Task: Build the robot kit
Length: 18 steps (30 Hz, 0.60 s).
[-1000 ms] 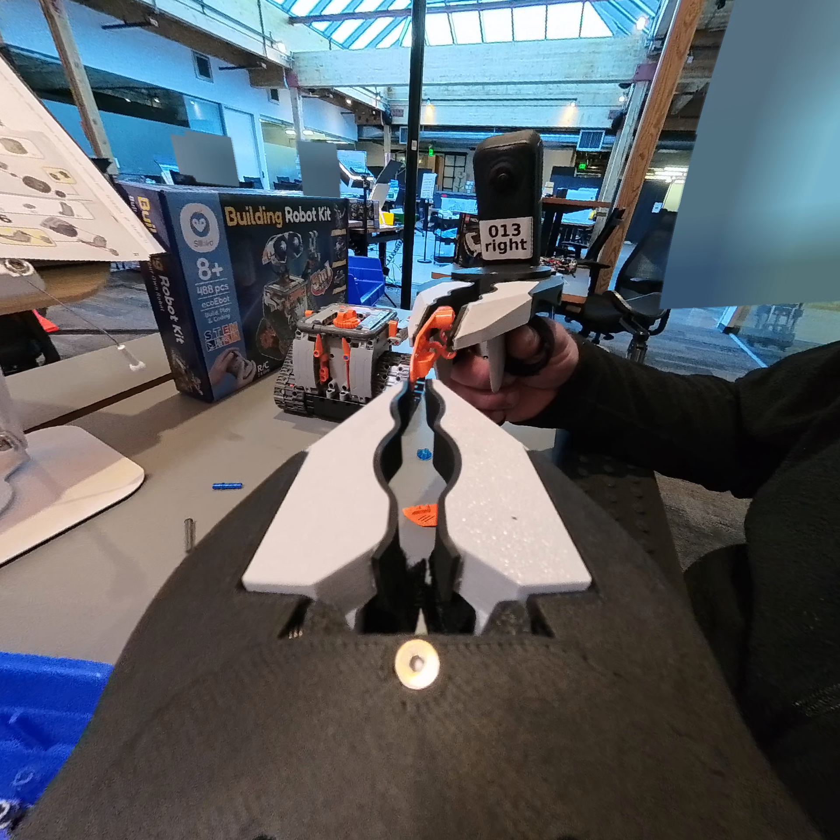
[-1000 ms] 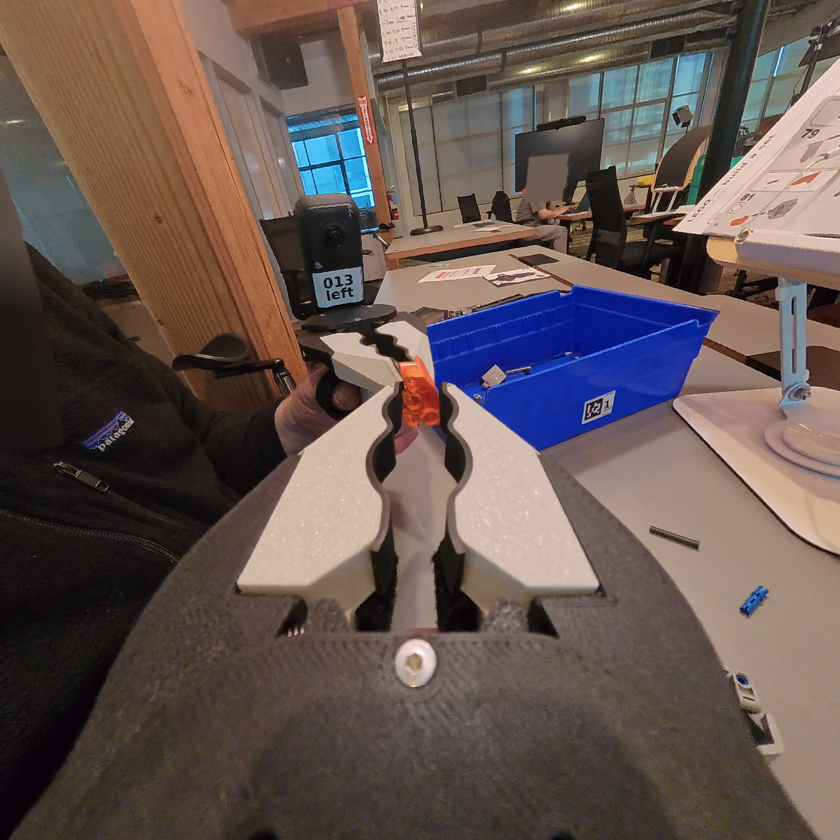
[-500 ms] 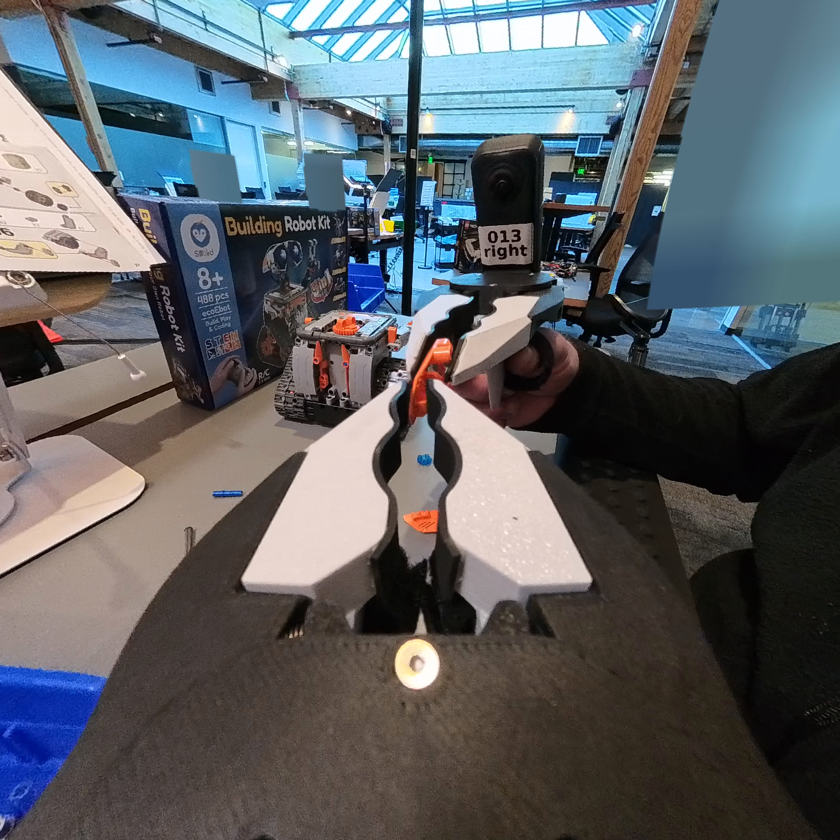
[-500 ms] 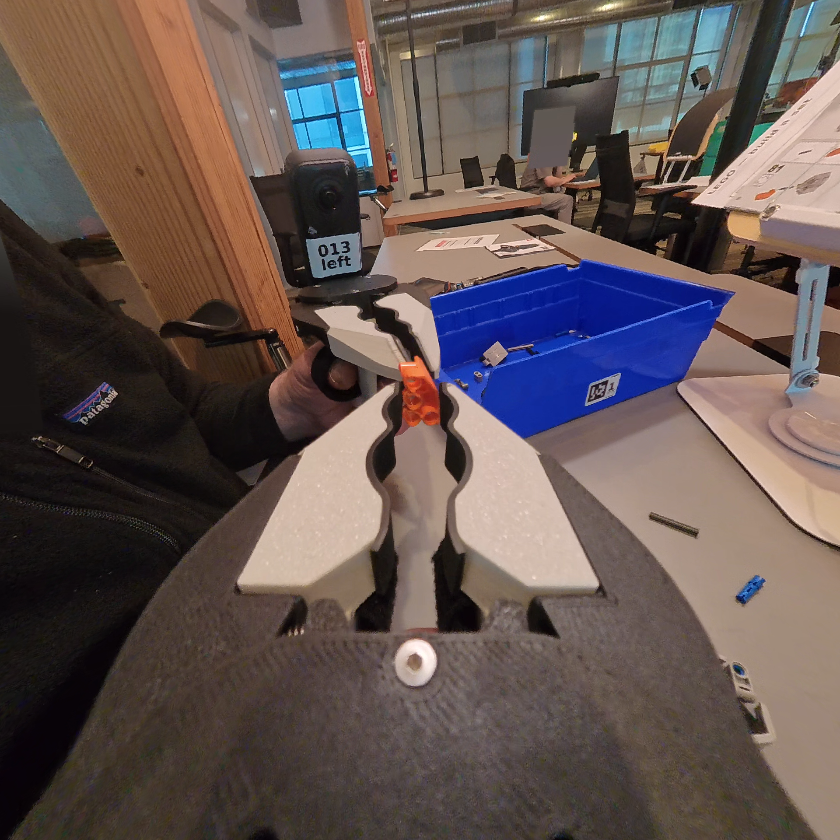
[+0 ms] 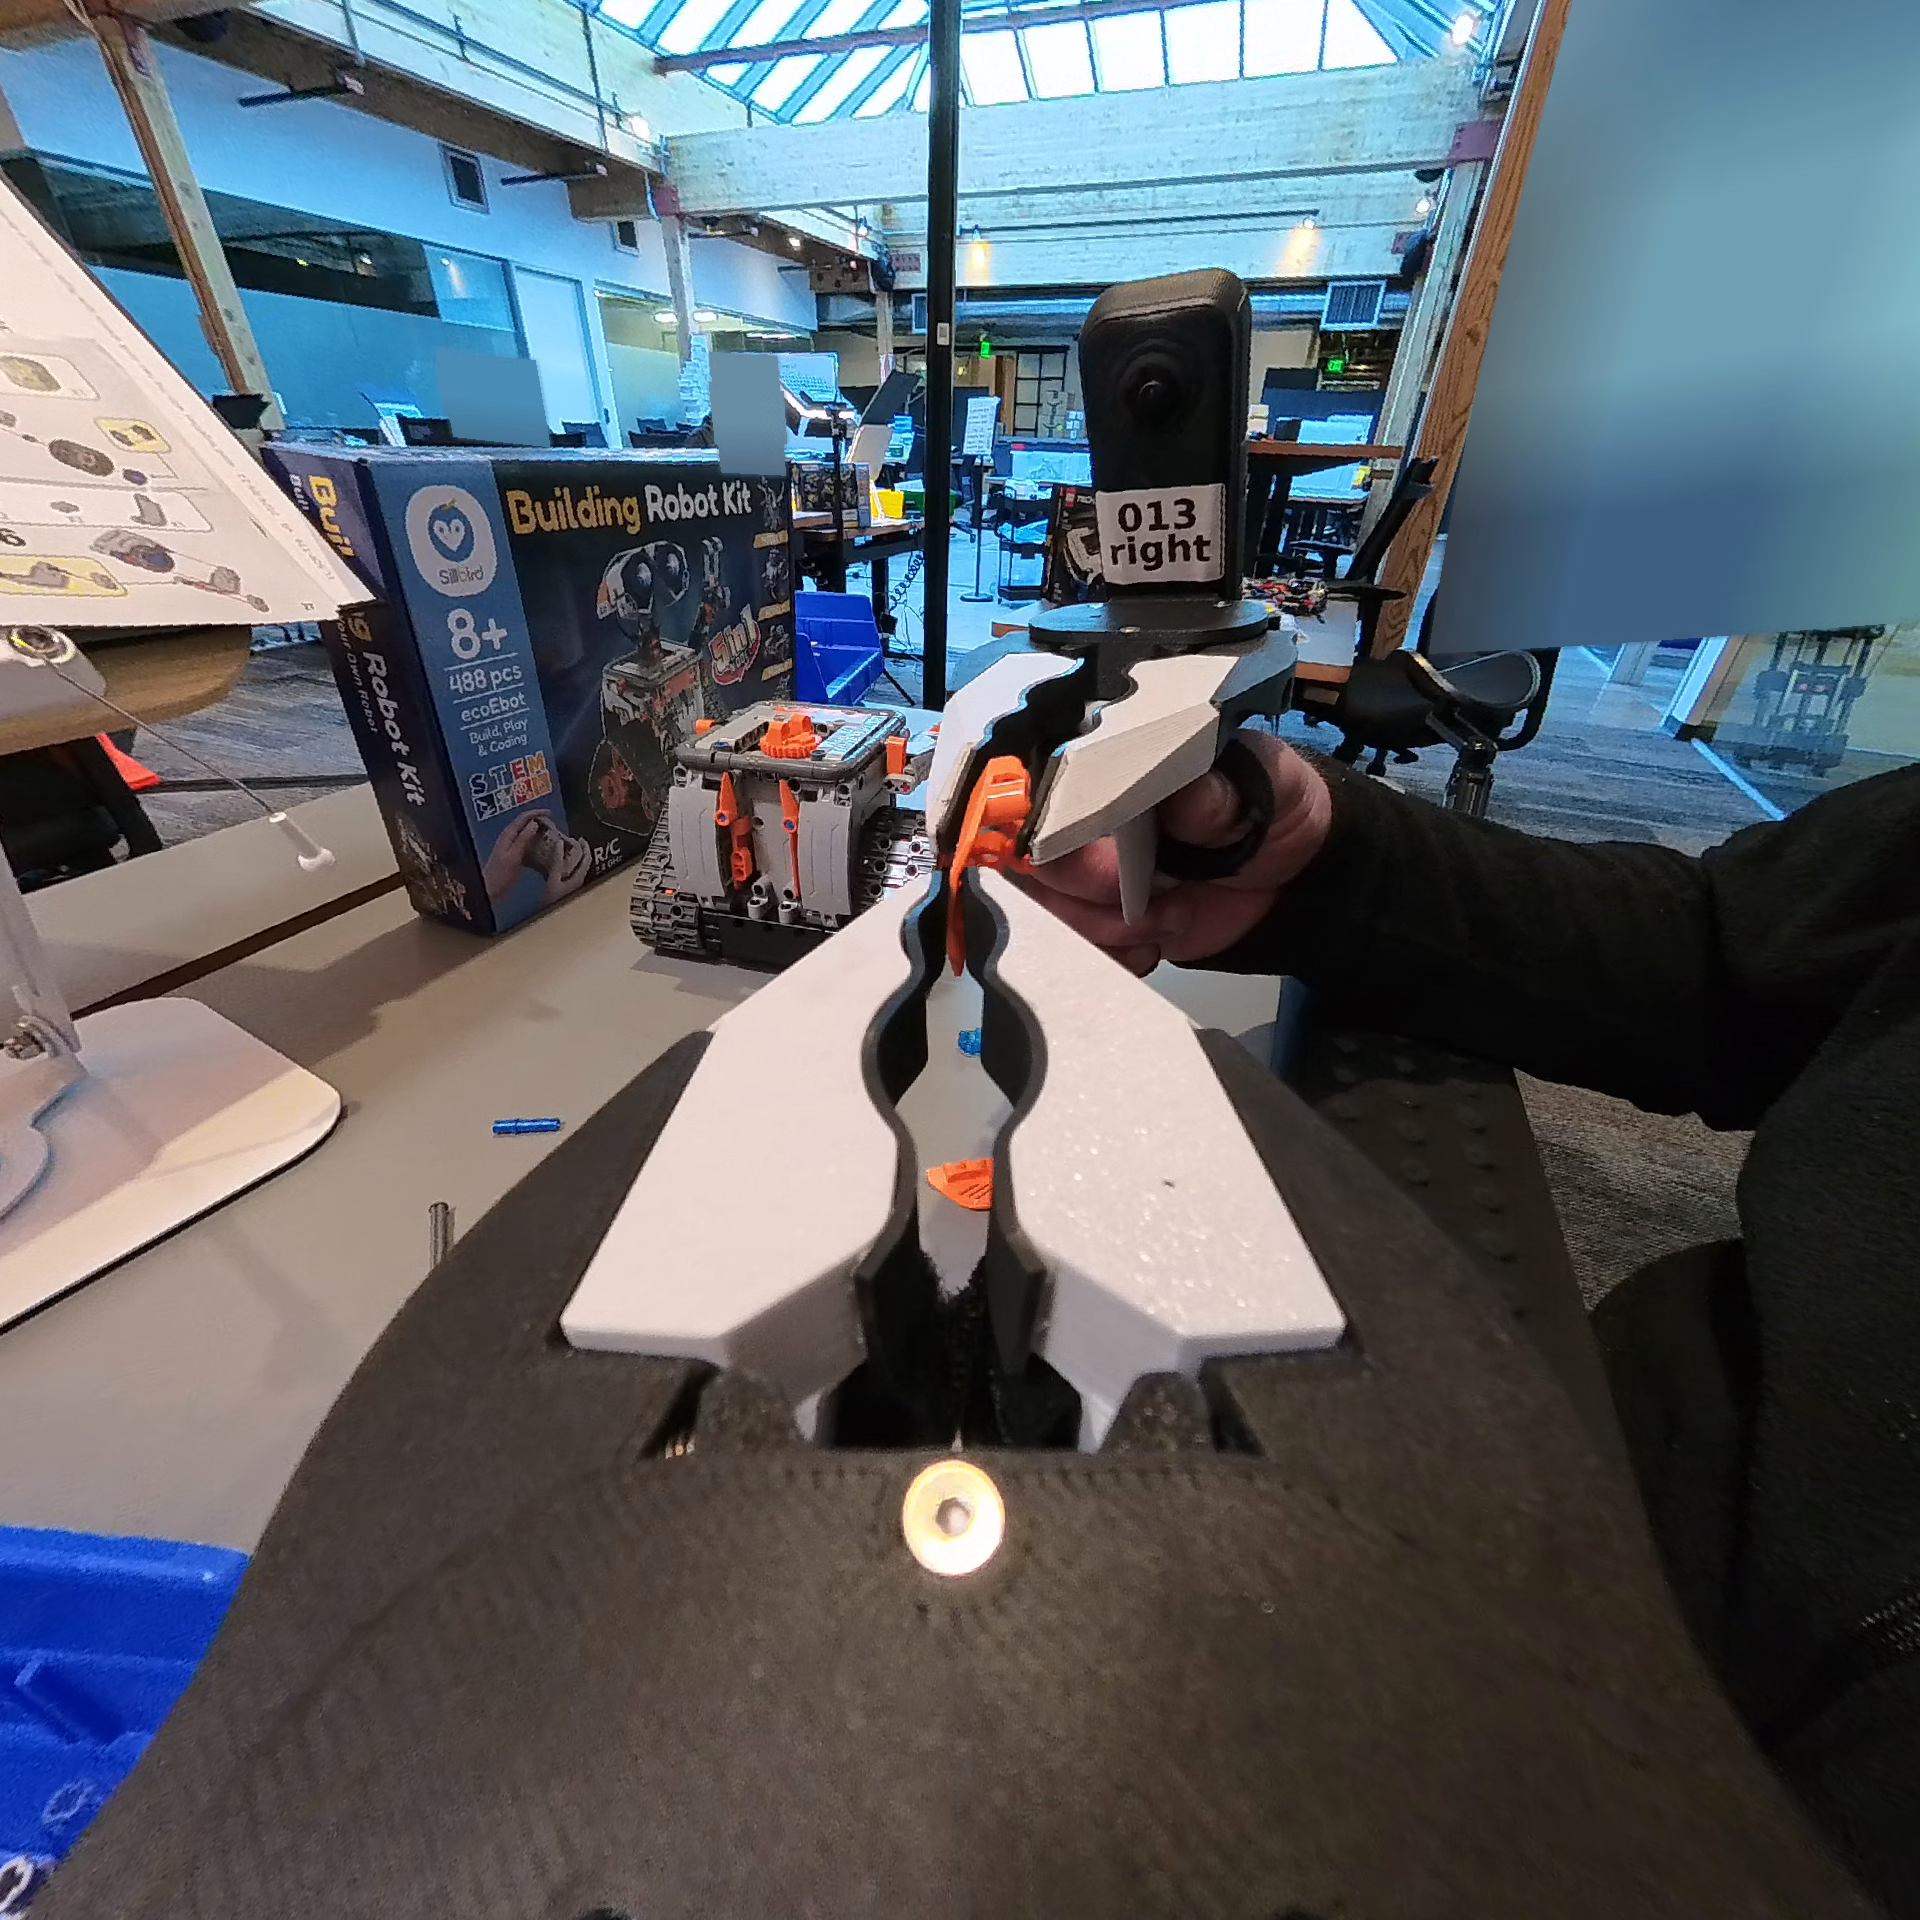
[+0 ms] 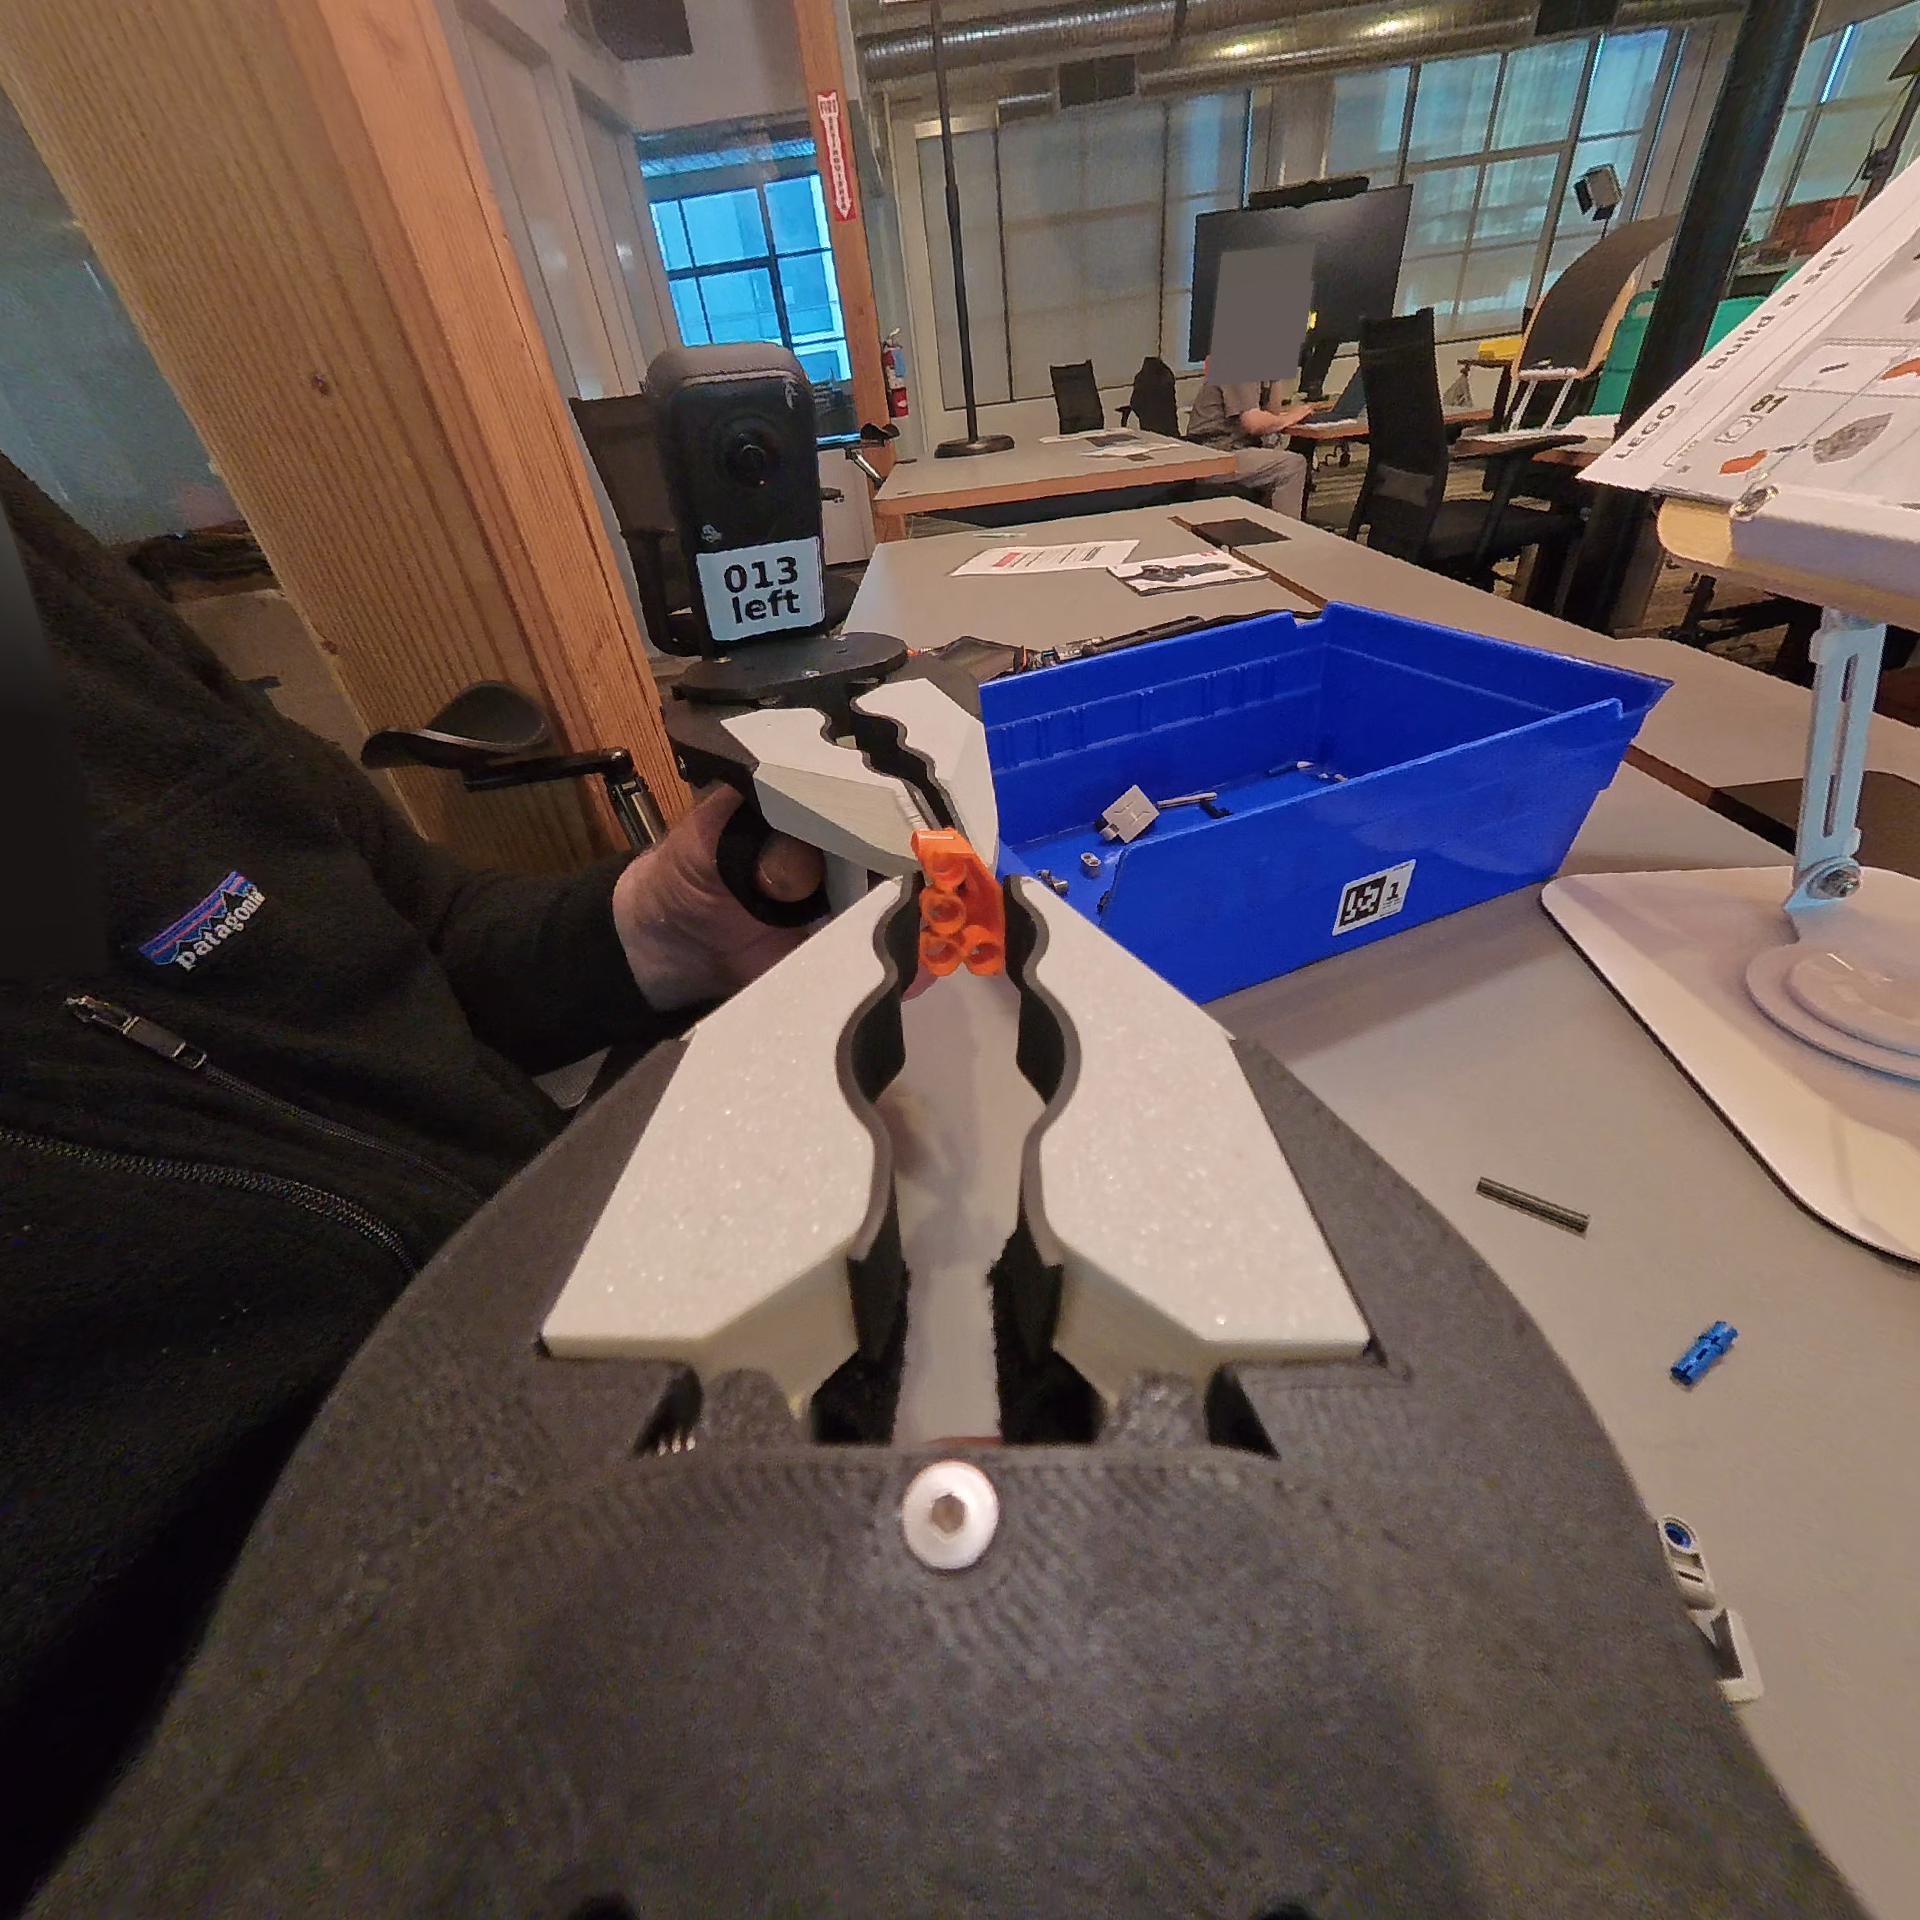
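My two grippers face each other tip to tip above the grey table (image 5: 312, 1039). My right gripper (image 6: 961, 906) is shut on a small orange perforated building piece (image 6: 958, 920). My left gripper (image 5: 951, 899) has its tips closed on the thin lower edge of the same orange piece (image 5: 971, 852). In the left wrist view the right gripper (image 5: 997, 821) sits just beyond my tips, held by a hand (image 5: 1195, 873). In the right wrist view the left gripper (image 6: 925, 821) touches the top of the piece.
A tracked grey robot model (image 5: 779, 831) and a blue kit box (image 5: 540, 665) stand behind. A blue bin (image 6: 1351, 790) with small parts and a white booklet stand (image 6: 1766, 1039) are to the right. A blue pin (image 6: 1702, 1351), a black axle (image 6: 1532, 1205) and an orange bit (image 5: 961, 1182) lie loose. Both grippers' tips are close together, under 4 cm apart.
The two grippers have come together. The orange piece in the right gripper came down from just above my left fingertips to between them.
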Motion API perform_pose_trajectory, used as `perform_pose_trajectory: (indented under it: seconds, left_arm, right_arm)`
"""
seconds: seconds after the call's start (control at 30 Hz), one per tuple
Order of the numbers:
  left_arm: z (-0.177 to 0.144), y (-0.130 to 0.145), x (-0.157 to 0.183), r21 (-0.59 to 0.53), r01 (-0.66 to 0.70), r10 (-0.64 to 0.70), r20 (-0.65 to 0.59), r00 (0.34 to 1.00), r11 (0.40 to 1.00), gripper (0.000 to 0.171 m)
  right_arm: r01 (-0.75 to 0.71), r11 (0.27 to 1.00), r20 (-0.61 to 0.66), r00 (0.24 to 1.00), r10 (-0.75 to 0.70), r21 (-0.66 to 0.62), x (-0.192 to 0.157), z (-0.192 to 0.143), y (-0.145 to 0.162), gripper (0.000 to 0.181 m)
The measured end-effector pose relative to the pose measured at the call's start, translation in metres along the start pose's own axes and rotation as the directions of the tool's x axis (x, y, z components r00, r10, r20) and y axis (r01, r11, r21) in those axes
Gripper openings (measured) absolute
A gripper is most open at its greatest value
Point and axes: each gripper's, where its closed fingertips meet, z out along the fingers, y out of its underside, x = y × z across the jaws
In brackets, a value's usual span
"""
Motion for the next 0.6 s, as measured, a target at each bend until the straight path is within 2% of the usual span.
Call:
perform_pose_trajectory:
  seconds: [0.6]
  left_arm:
    - [0.0004,-0.0001,0.0004,-0.002,-0.005,0.005,0.004,1.000,1.000,0.000]
  right_arm:
    - [-0.013,1.000,-0.015,1.000,0.013,0.009,0.0036,-0.0011,-0.0013,0.014]
